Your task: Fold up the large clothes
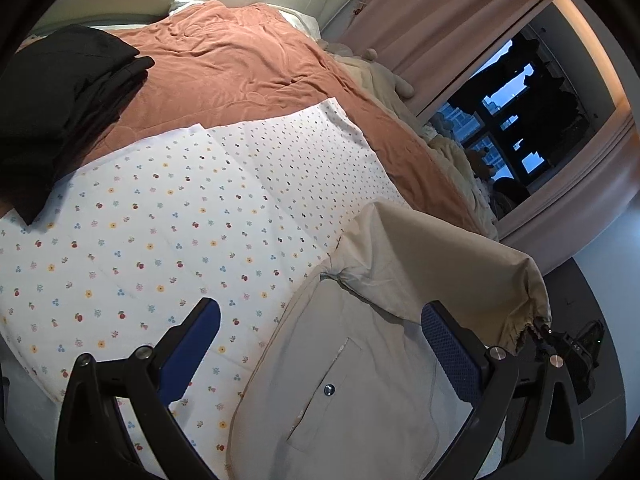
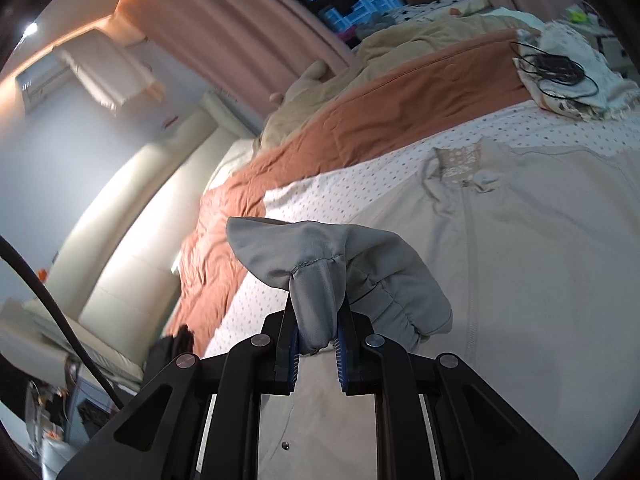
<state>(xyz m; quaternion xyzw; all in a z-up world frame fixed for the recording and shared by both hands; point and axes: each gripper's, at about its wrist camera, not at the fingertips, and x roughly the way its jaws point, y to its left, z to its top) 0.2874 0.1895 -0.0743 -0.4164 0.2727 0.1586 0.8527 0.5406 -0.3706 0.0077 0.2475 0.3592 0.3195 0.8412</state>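
Now mid-fold: right hand-held gripper (image 2: 318, 336) pinching jacket (image 2: 520, 280) cuff, sleeve lifted above jacket body on bed; left hand-held gripper (image 1: 320, 344) spread, empty. Next: lay sleeve across jacket front.

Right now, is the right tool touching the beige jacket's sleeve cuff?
Touching. The right wrist view shows the right tool with both blue pads pressed against the gathered sleeve cuff of the beige jacket, with no gap.
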